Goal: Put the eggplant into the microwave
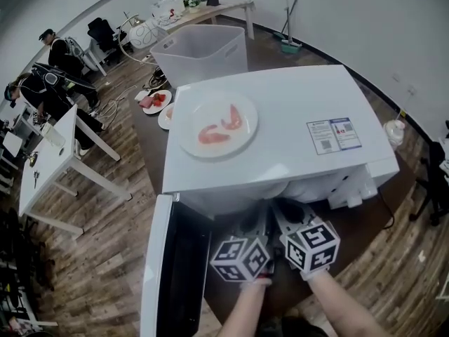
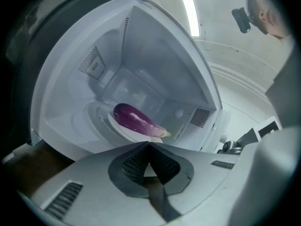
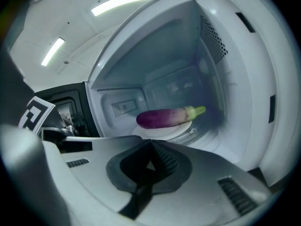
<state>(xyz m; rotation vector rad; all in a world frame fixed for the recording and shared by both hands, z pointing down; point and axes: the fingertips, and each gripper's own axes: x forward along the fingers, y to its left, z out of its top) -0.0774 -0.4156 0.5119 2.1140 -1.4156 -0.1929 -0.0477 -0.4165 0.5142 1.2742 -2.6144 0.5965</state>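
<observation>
A purple eggplant point(image 2: 136, 119) point(image 3: 164, 117) with a green stem lies on a small white plate point(image 2: 123, 130) point(image 3: 182, 128) inside the open white microwave point(image 1: 280, 111). Its door point(image 1: 158, 272) hangs open at the lower left in the head view. Both grippers are just outside the cavity mouth and point in at the eggplant without touching it. My left gripper point(image 2: 149, 143) is shut and empty, its marker cube point(image 1: 240, 258) low in the head view. Beside it, my right gripper point(image 3: 151, 141) is shut and empty too, with its cube point(image 1: 312, 244) to the right.
A white plate point(image 1: 217, 123) with red food pieces sits on the microwave's top, near a printed sticker point(image 1: 334, 135). Behind stand a large white bin point(image 1: 203, 51) and a plate of red food point(image 1: 156, 101). White tables point(image 1: 52, 153) and seated people are at the left.
</observation>
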